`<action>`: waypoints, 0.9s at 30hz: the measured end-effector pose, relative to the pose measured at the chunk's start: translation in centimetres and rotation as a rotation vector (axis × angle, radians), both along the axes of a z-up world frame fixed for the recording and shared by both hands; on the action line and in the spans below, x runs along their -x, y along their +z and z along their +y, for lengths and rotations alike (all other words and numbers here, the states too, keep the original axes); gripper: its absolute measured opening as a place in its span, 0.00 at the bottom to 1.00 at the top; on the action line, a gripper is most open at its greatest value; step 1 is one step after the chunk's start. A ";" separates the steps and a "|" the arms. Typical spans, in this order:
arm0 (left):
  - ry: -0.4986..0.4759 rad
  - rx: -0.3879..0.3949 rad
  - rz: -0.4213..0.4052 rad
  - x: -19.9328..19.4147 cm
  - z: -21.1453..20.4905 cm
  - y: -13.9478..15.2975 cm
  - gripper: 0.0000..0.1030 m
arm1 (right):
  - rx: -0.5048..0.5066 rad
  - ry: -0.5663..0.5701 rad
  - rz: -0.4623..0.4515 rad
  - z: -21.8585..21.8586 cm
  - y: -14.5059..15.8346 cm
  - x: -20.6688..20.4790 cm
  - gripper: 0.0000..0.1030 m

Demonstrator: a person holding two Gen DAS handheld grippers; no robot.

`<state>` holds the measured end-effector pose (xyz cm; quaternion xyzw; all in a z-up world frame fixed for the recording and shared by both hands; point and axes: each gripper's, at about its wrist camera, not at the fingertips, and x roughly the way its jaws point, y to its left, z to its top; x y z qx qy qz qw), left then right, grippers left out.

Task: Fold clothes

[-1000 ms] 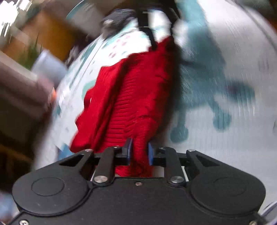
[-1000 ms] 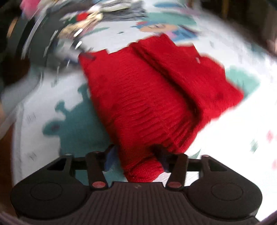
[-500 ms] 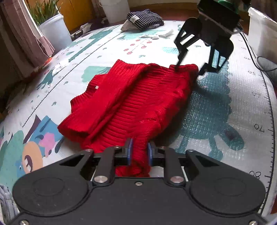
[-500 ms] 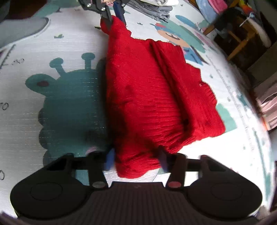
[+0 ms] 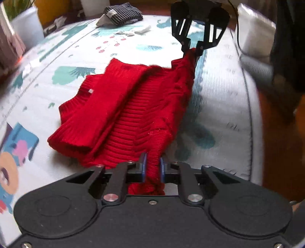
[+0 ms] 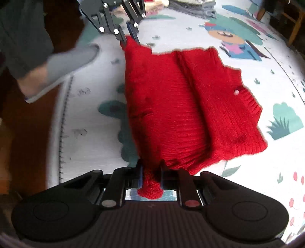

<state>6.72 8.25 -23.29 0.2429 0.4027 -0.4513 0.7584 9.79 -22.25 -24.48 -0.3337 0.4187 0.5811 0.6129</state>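
A red knit sweater [image 5: 133, 106] lies partly folded on a printed play mat [image 5: 219, 95], with a sleeve folded over its body. My left gripper [image 5: 152, 167] is shut on one corner of the sweater's edge. My right gripper [image 6: 150, 175] is shut on the opposite corner of the same edge, and the sweater [image 6: 181, 106] stretches between the two. Each gripper shows in the other's view: the right gripper [image 5: 192, 49] at the far end, the left gripper [image 6: 129, 38] at the top. The held edge is lifted slightly off the mat [image 6: 91, 124].
A folded striped garment [image 5: 120, 15] and white scraps lie at the mat's far end. A white bin [image 5: 255, 36] and a white pot [image 5: 24, 28] stand beside the mat. A person's grey slipper [image 6: 63, 66] rests at the mat's edge. Wooden floor surrounds the mat.
Both grippers have kept their hold and pulled the sweater's edge taut and toward the mat's edge. The right gripper's fingers have closed tighter on the fabric.
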 end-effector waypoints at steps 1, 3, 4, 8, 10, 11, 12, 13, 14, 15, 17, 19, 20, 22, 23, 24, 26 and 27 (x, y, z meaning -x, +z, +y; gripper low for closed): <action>0.006 0.018 0.018 -0.6 0.3 0.5 0.11 | -0.010 -0.012 0.009 -0.1 0.7 -1.0 0.18; 0.022 0.055 0.053 -2.3 1.0 1.4 0.11 | -0.033 -0.046 0.015 -0.3 1.8 -3.5 0.18; 0.033 0.077 0.076 -3.3 1.5 1.9 0.11 | -0.044 -0.062 0.018 -0.4 2.4 -4.8 0.18; 0.083 0.164 0.211 -8.8 3.4 3.4 0.11 | -0.048 -0.093 0.091 0.0 3.5 -10.1 0.18; 0.123 0.222 0.326 -12.3 4.5 3.2 0.11 | -0.041 -0.133 0.214 0.3 3.1 -13.4 0.18; 0.149 0.247 0.391 -14.0 5.0 2.9 0.11 | -0.043 -0.177 0.302 0.3 2.6 -15.4 0.18; 0.170 0.282 0.453 -15.7 5.6 2.5 0.11 | -0.045 -0.222 0.389 0.3 2.0 -17.3 0.18; 0.184 0.313 0.496 -17.3 6.0 2.0 0.11 | -0.047 -0.261 0.452 0.3 1.4 -19.0 0.18; 0.198 0.325 0.522 -18.5 6.2 1.5 0.11 | -0.051 -0.297 0.492 0.2 0.8 -20.5 0.18; 0.214 0.330 0.542 -19.7 6.4 0.8 0.11 | -0.056 -0.330 0.521 0.0 0.1 -21.8 0.18; 0.228 0.325 0.572 -21.6 6.5 -0.4 0.11 | -0.070 -0.391 0.566 -0.6 -1.2 -23.9 0.18; 0.238 0.316 0.600 -23.3 6.6 -1.5 0.11 | -0.091 -0.453 0.612 -1.3 -2.4 -25.4 0.18; 0.251 0.311 0.609 -24.2 6.7 -2.1 0.12 | -0.106 -0.493 0.623 -1.7 -3.0 -26.0 0.18; 0.295 0.307 0.628 -25.5 7.0 -3.4 0.21 | -0.145 -0.585 0.672 -2.6 -4.6 -26.7 0.20; 0.326 0.296 0.620 -26.0 7.2 -3.9 0.39 | -0.171 -0.636 0.700 -3.1 -5.4 -26.8 0.21; 0.361 0.285 0.608 -26.2 7.4 -4.2 0.46 | -0.199 -0.676 0.721 -3.4 -6.1 -26.6 0.24; 0.405 0.332 0.618 -26.0 8.3 -4.4 0.48 | -0.272 -0.731 0.760 -4.3 -6.8 -25.8 0.27; 0.421 0.358 0.620 -25.6 8.7 -4.5 0.48 | -0.298 -0.756 0.778 -4.9 -7.0 -25.3 0.34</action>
